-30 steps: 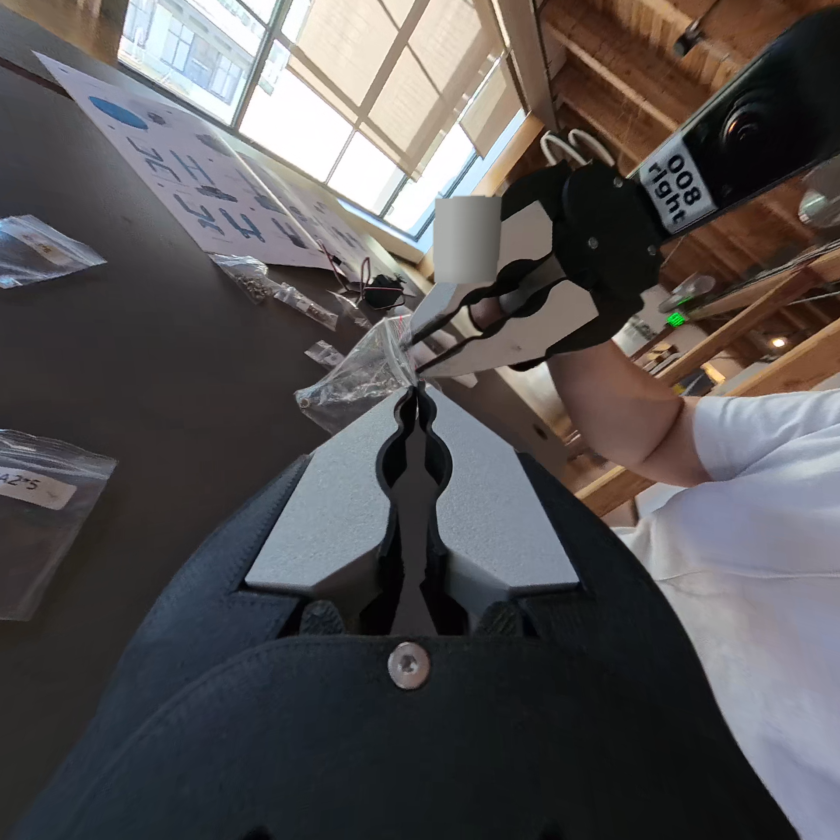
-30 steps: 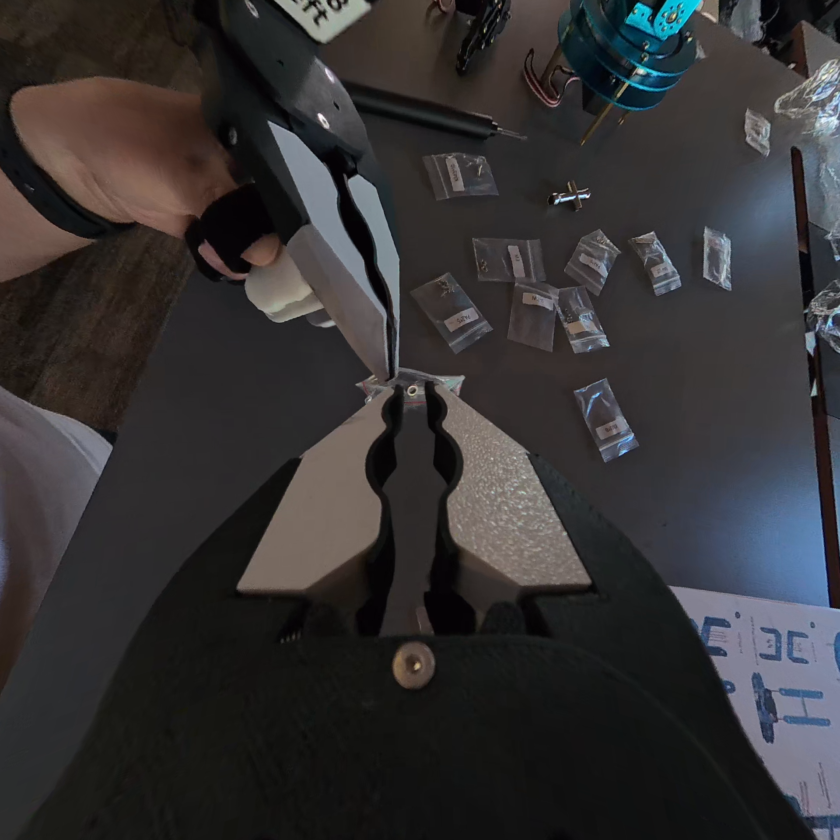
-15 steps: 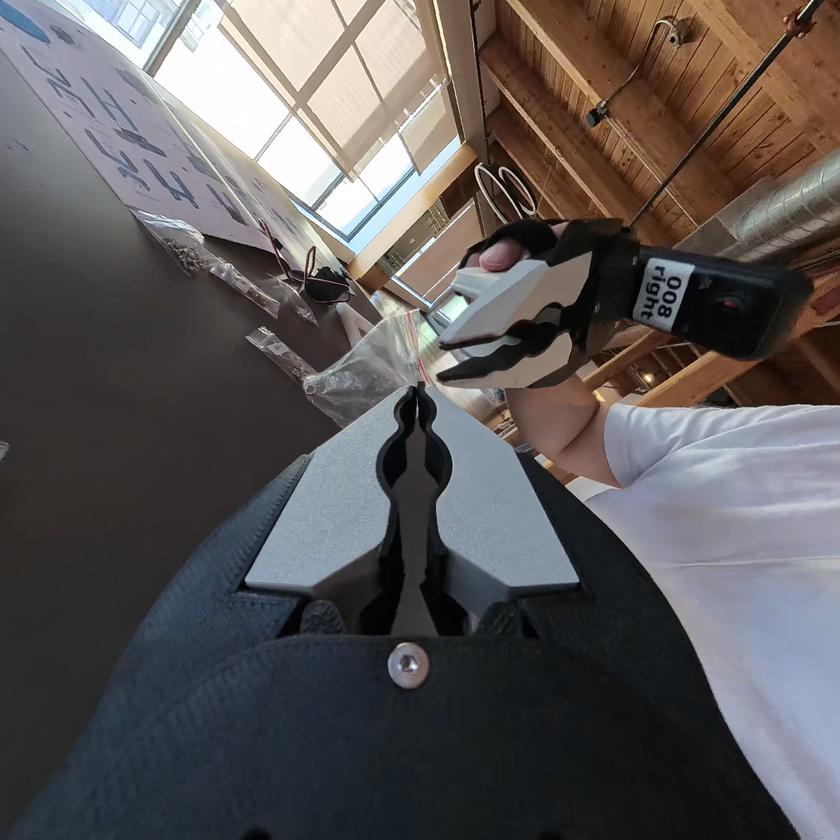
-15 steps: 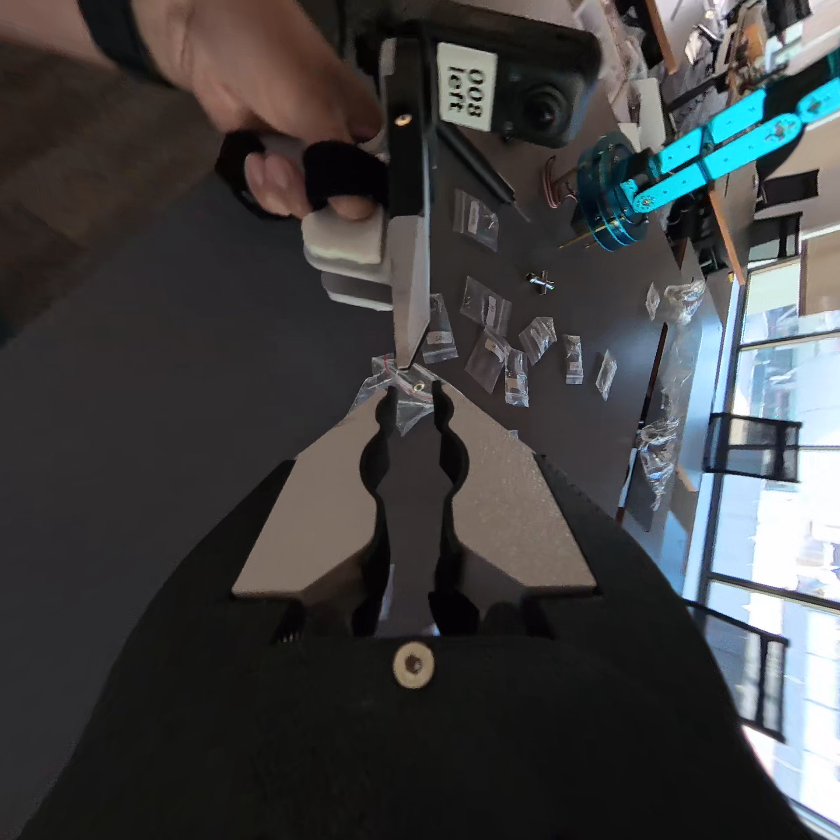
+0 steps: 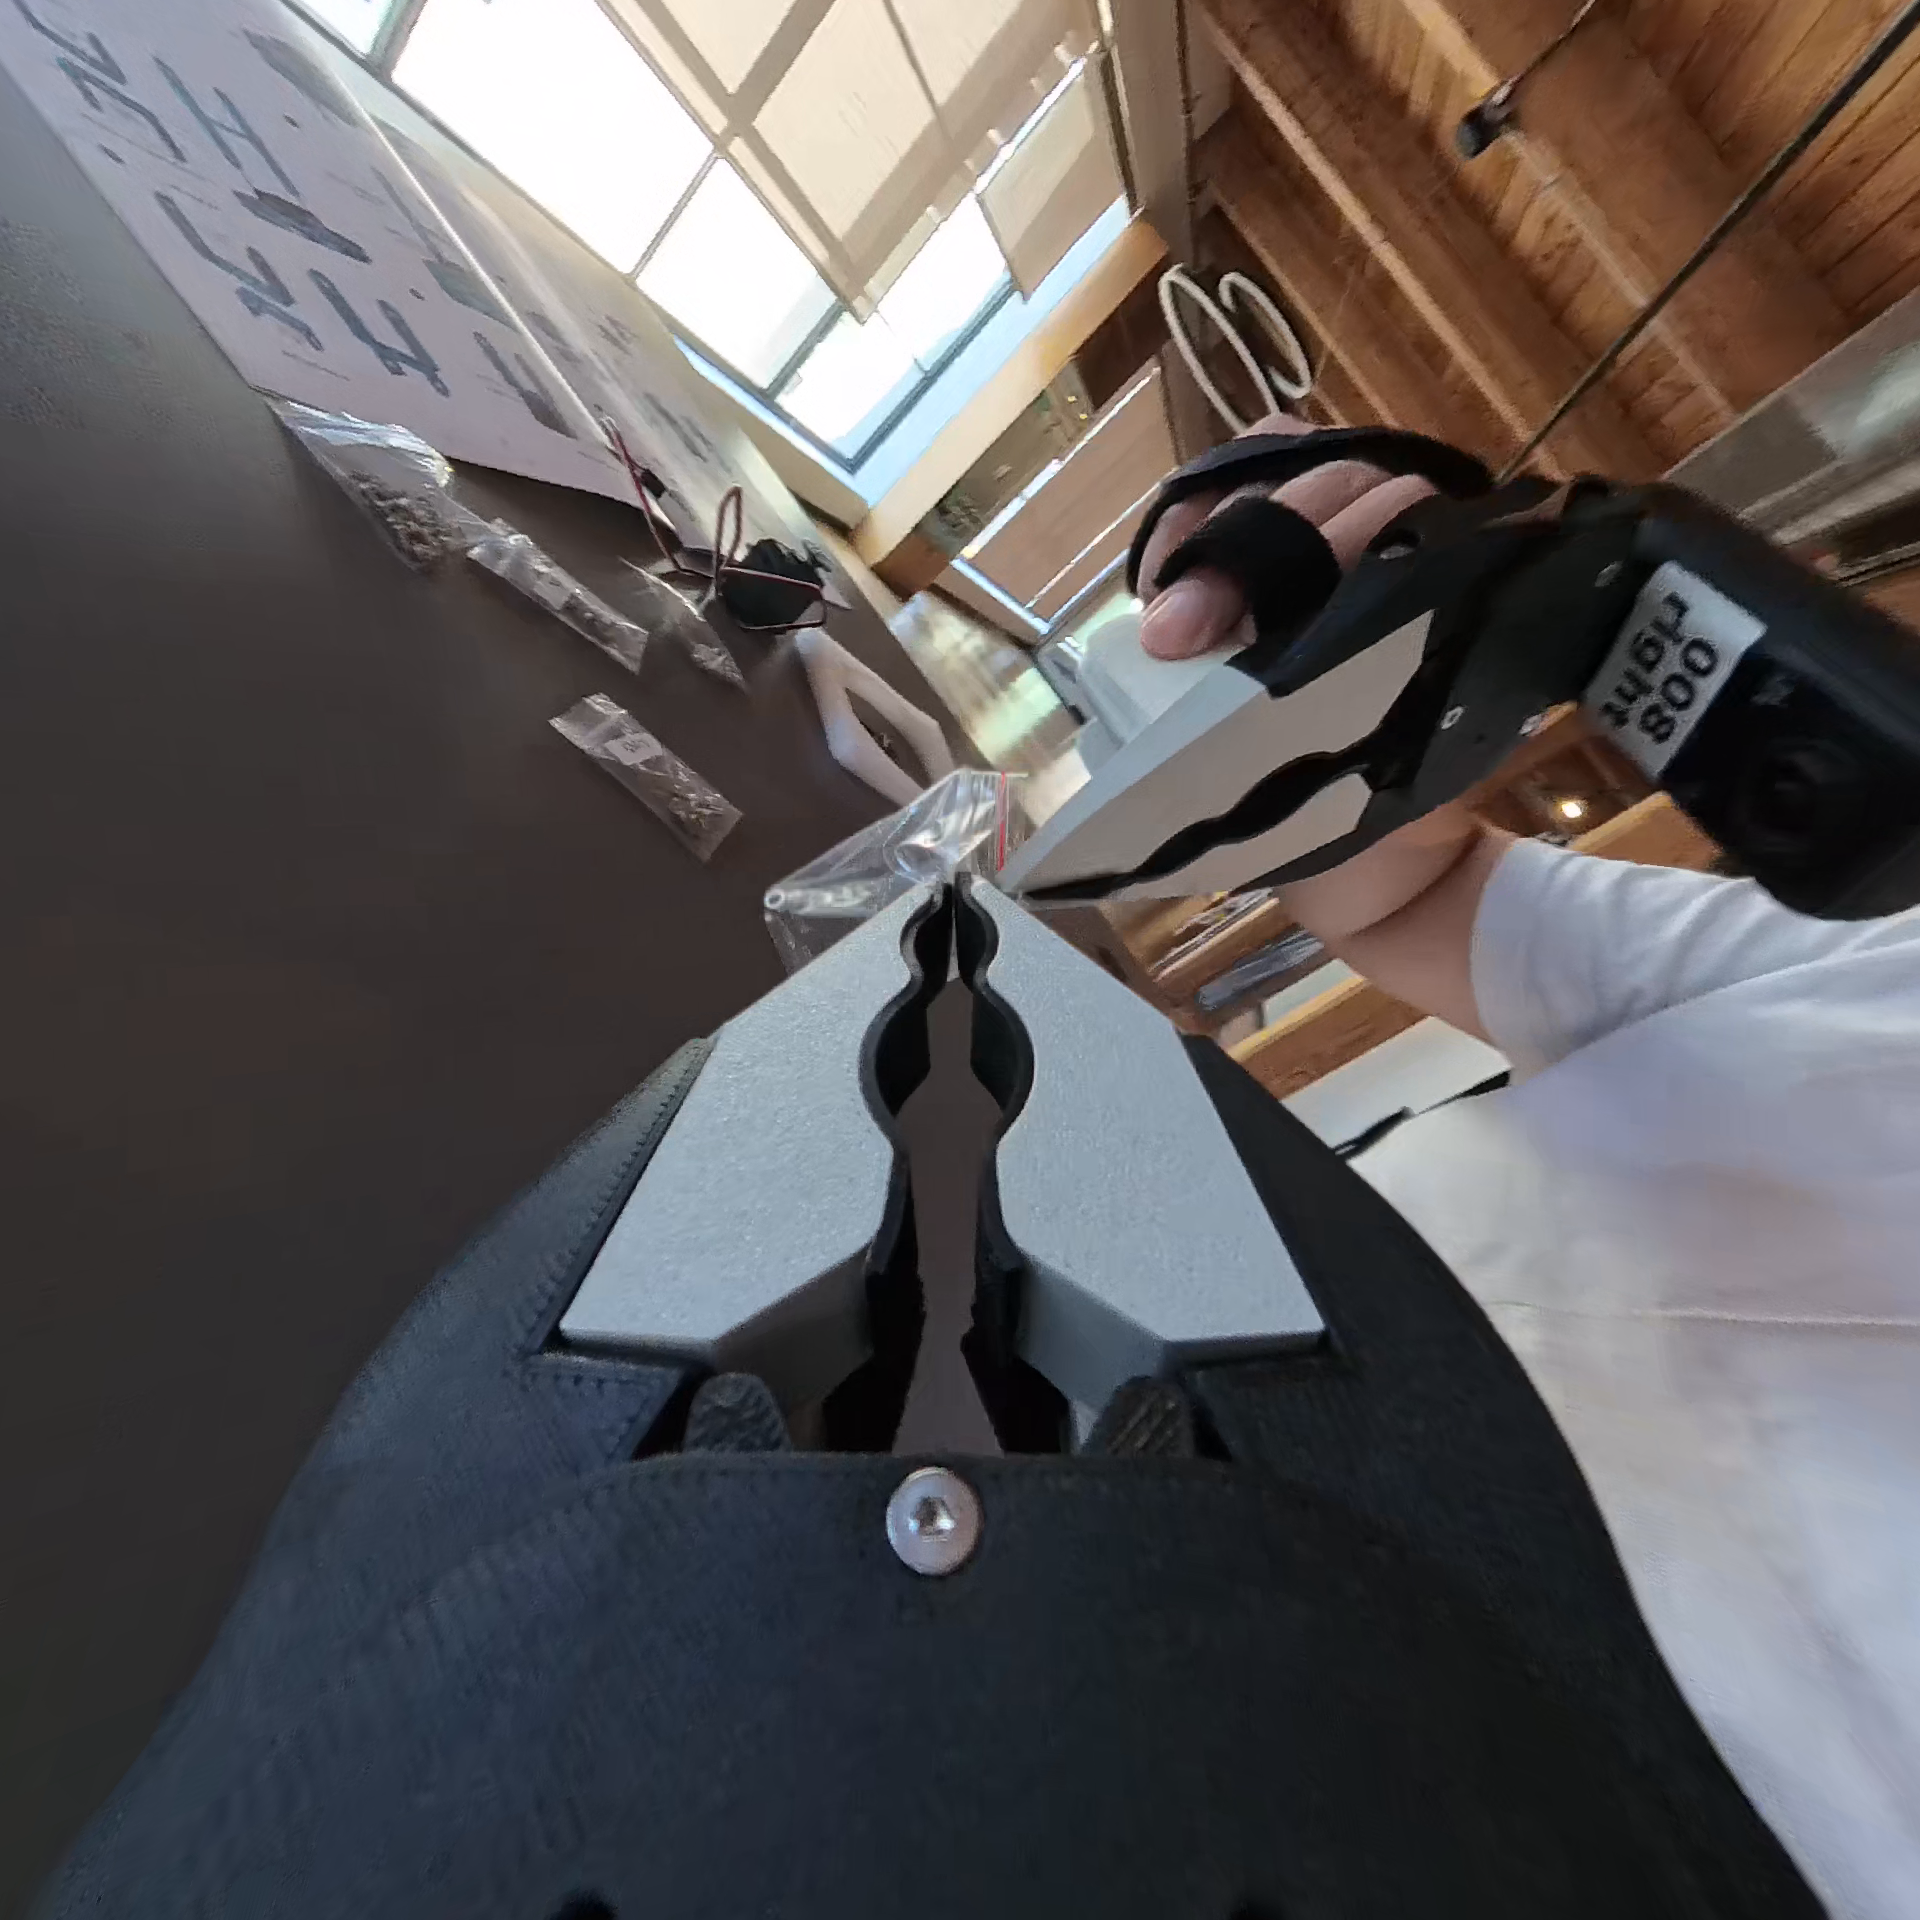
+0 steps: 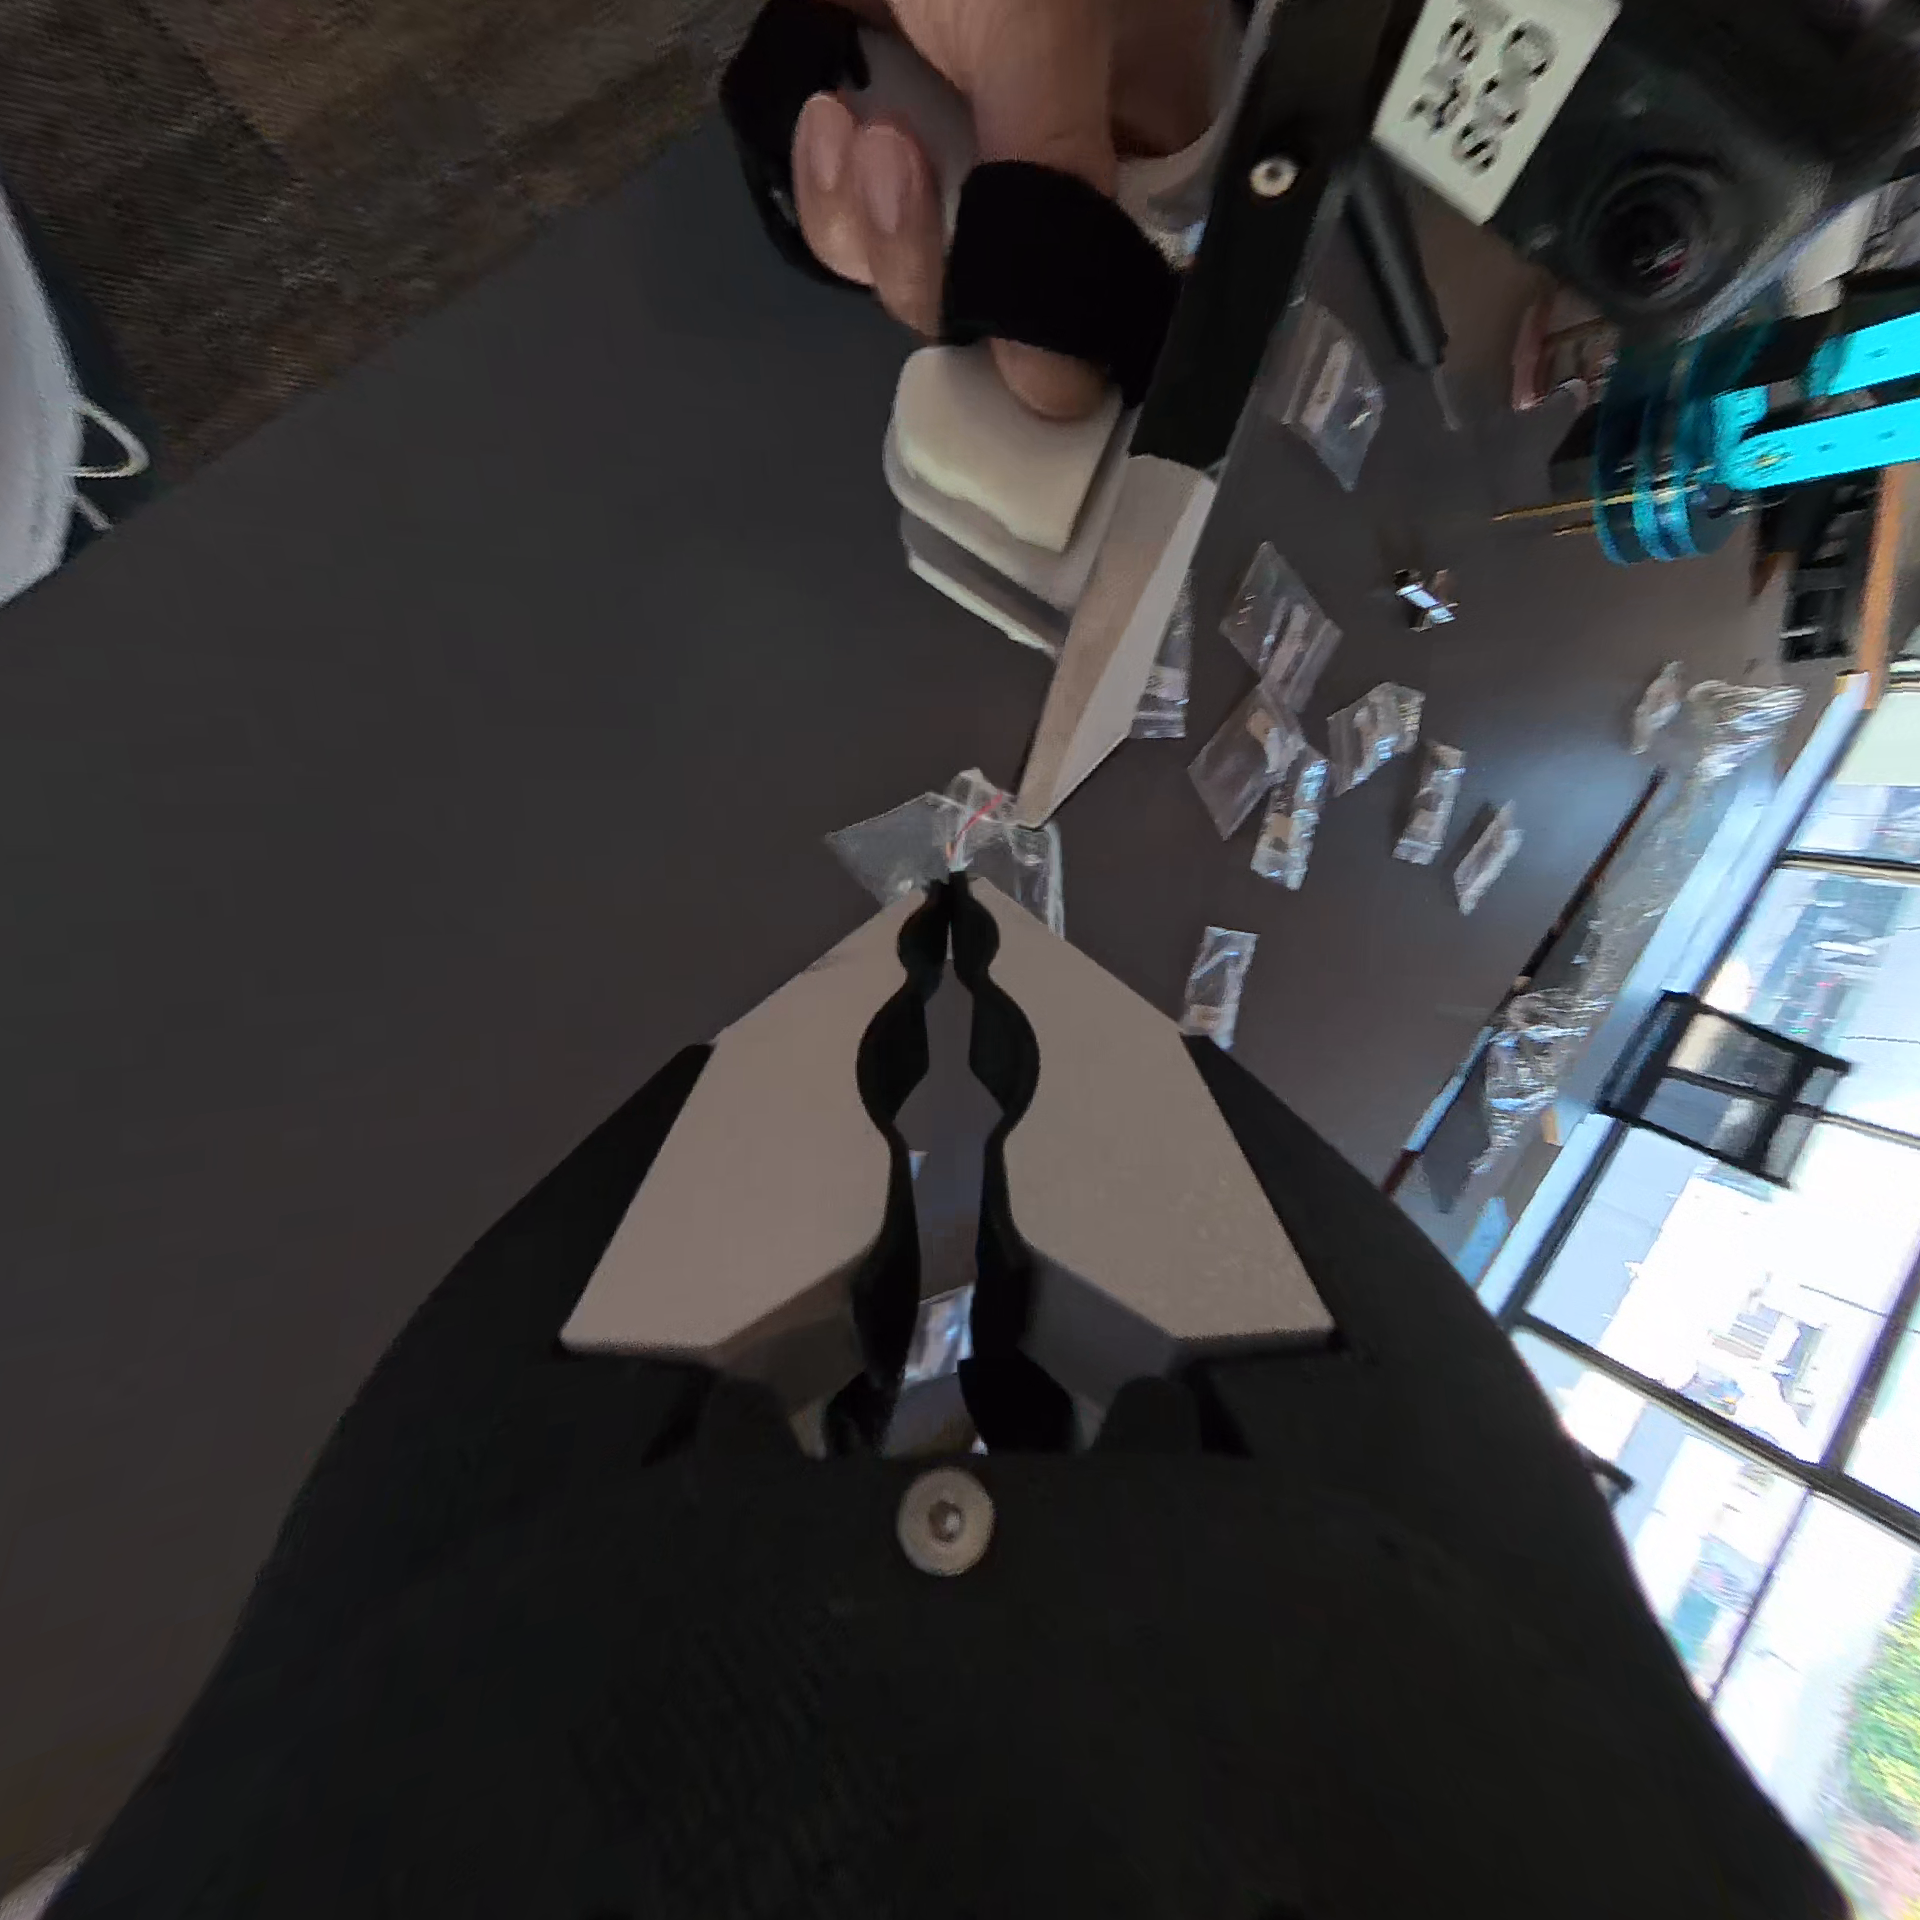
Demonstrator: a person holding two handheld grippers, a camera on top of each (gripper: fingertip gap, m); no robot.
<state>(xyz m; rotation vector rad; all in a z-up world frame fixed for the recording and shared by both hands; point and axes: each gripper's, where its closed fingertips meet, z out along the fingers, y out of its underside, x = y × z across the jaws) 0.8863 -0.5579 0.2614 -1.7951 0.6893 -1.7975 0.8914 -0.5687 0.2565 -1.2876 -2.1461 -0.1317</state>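
A: What is held between the two tools?

B: A small clear zip bag [image 5: 896, 854] with a red seal line is pinched at the very fingertips of the left gripper [image 5: 955, 885], whose jaws are closed down to a sliver on the plastic. In the right wrist view the same bag [image 6: 940, 836] is seen nipped at the tips of the right gripper [image 6: 951, 883], likewise closed on it. The bag is kept up off the dark table [image 6: 436, 644], stretched between both sets of tips.

A: And how are the tools set against each other?

B: The tips are brought nearly together. The right gripper is seen beyond and to the right of the left fingers; the left one is seen just past the right fingers, slightly to their right.

A: What is found farther out?

B: Beyond the right fingers and to their right, a scatter of small parts bags [image 6: 1309, 748] is laid on the table, with a blue metal assembly [image 6: 1704, 457] past them. Ahead of the left fingers and to their left, a labelled bag of hardware [image 5: 649, 764], a bag of screws [image 5: 400, 499] and a large printed sheet [image 5: 312, 239] are seen.
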